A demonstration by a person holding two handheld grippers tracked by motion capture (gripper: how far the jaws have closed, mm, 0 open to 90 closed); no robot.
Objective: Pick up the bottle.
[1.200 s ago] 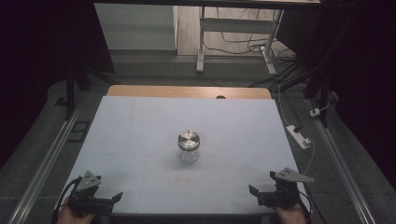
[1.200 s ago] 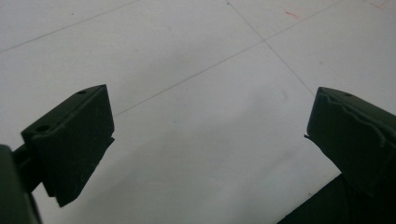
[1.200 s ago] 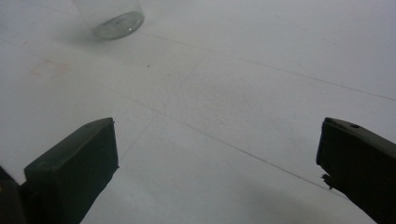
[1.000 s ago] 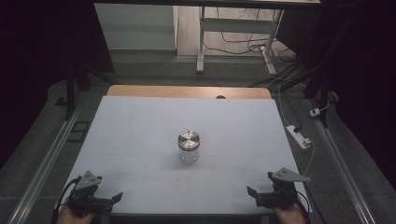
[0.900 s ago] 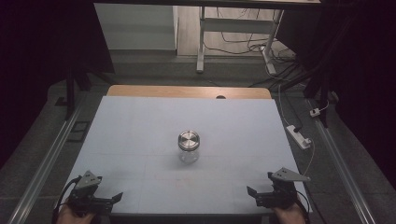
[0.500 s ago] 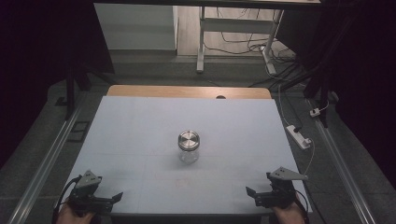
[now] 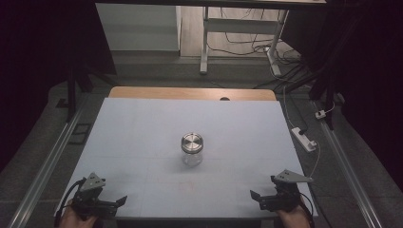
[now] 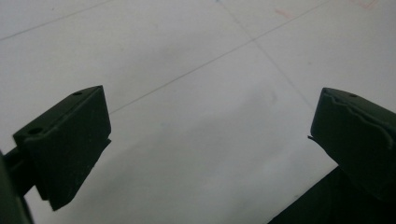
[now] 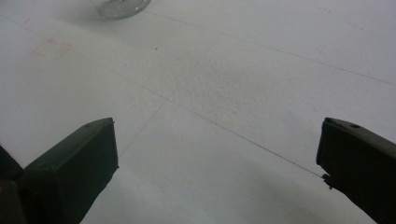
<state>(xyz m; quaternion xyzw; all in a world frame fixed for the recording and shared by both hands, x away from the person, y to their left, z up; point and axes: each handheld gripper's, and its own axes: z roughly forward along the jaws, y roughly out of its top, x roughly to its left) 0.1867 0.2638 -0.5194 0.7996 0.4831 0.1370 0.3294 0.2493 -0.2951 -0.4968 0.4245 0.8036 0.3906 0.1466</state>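
Note:
A small clear glass jar [image 7: 192, 148] with a metal lid stands upright at the middle of the white table [image 7: 142, 123]. My left gripper [image 7: 116, 203] rests low at the front left corner, far from the jar. Its jaws have just been opening and now stand wide, with bare table between them [image 8: 210, 140]. At the front right corner, my right gripper [image 7: 256, 200] is open too, nothing between its jaws [image 9: 217, 154]. The jar's base [image 9: 122, 7] shows at the top of the right gripper view, well ahead of the jaws.
A white power strip [image 7: 304, 139] with its cable lies off the table's right edge. Metal rails [image 7: 45, 166] run along both sides of the table. Beyond the far wooden edge [image 7: 190, 93] are desk legs and loose cables on the floor.

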